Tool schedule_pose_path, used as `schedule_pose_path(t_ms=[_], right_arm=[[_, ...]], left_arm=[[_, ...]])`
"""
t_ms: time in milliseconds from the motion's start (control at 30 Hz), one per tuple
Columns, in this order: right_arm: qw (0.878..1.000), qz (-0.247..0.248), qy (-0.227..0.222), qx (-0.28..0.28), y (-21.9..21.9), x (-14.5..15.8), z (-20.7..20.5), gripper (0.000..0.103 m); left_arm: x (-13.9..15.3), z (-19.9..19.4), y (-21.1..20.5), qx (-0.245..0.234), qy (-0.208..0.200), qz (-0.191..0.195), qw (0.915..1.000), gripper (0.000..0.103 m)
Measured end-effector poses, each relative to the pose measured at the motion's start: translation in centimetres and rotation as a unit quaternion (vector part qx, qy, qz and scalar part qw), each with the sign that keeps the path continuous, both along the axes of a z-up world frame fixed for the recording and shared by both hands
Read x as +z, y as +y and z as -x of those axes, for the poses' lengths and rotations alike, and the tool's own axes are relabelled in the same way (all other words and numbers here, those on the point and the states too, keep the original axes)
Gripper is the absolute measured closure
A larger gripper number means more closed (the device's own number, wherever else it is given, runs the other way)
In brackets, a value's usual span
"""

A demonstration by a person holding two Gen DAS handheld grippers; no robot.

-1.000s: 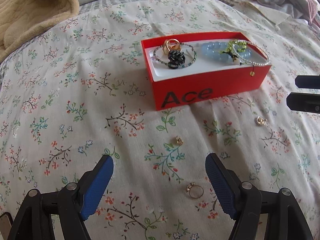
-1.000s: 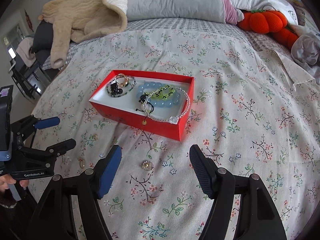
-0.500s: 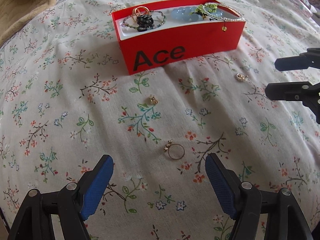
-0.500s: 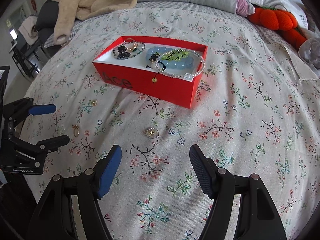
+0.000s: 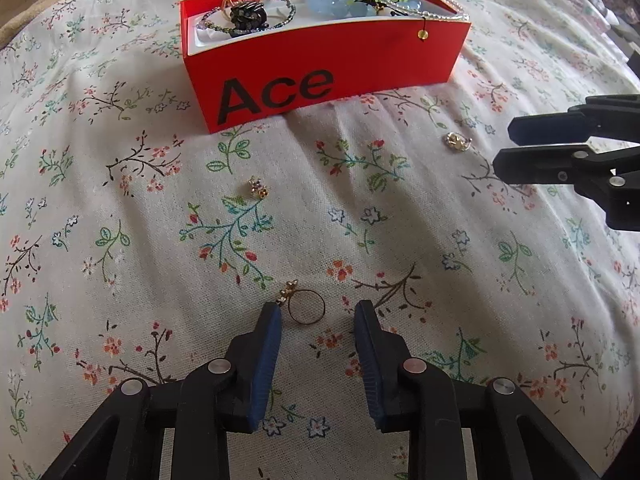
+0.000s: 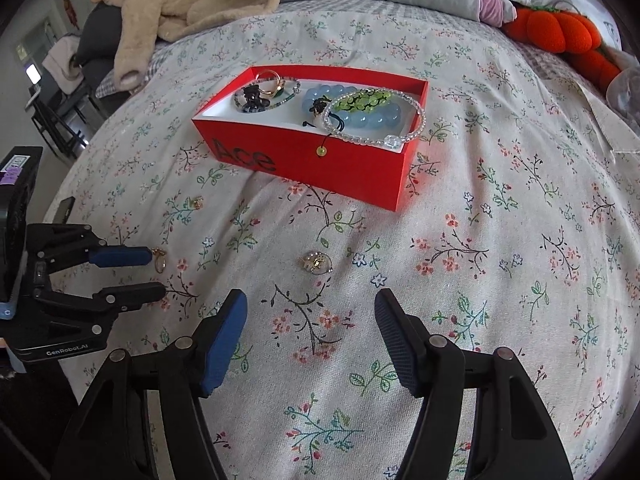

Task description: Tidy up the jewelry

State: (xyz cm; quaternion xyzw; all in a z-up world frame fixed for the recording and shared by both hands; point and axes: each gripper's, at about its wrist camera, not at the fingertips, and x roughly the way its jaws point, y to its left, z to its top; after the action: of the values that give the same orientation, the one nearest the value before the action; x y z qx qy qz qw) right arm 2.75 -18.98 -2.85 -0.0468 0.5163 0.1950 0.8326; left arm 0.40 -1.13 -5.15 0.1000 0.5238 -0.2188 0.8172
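Low over the floral bedspread [image 5: 120, 168], the left gripper [image 5: 318, 312] was seen closing, its blue pads not yet pressed on the thin gold ring [image 5: 306, 307] lying between their tips. Farther off, the red cardboard box marked "Ace" [image 5: 320, 64] was filled with beaded bracelets. Rightward, the right gripper [image 6: 310, 304] was likewise closing, nothing gripped, the round gold charm [image 6: 316, 263] lying just beyond its tips.

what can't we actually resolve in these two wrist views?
- Left gripper closing around the gold ring: pad contact unclear in either view; the right wrist view shows it side-on and tiny.
- Small earring: too small for detail.
- Round charm ahead of the closing right gripper: design unreadable.
- Red box: near wall hides its floor in the left wrist view.
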Motion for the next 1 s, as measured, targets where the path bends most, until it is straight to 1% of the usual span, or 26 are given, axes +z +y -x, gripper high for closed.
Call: schedule_pose_path(t_ms=[100, 200, 300, 433, 567, 667, 800, 1000], right_arm=[[1.000, 0.009, 0.001, 0.006, 0.3, -0.4, -0.3, 0.068], [1.000, 0.011, -0.001, 0.009, 0.7, -0.8, -0.6, 0.075], [1.000, 0.012, -0.008, 0.019, 1.2, -0.7, -0.9, 0.080], [0.999, 0.021, -0.012, 0.029, 2.0, -0.9, -1.3, 0.084], [0.999, 0.036, -0.008, 0.033, 2.5, -1.6, -1.8, 0.090], [0.999, 0.038, -0.005, 0.033, 2.4, -1.8, -2.0, 0.097], [0.999, 0.038, -0.006, 0.032, 2.1, -1.7, -2.1, 0.102], [0.999, 0.022, -0.016, 0.023, 1.2, -0.4, -1.9, 0.103]], left_arm=[[0.0, -0.3, 0.0, 0.004, -0.001, 0.001, 1.0000, 0.079], [0.0, -0.6, 0.3, 0.007, -0.001, 0.003, 1.0000, 0.084], [-0.1, -0.8, 0.4, 0.009, 0.000, 0.005, 1.0000, 0.086], [-0.1, -0.9, 0.4, 0.009, 0.000, 0.004, 0.9999, 0.089], [-0.2, -1.4, 0.3, 0.012, 0.000, 0.004, 0.9999, 0.089], [-0.3, -1.6, 0.2, 0.016, -0.001, 0.005, 0.9999, 0.089], [-0.2, -1.6, 0.2, 0.018, -0.004, 0.005, 0.9998, 0.089], [0.5, -1.5, 0.4, 0.023, -0.011, 0.011, 0.9996, 0.089]])
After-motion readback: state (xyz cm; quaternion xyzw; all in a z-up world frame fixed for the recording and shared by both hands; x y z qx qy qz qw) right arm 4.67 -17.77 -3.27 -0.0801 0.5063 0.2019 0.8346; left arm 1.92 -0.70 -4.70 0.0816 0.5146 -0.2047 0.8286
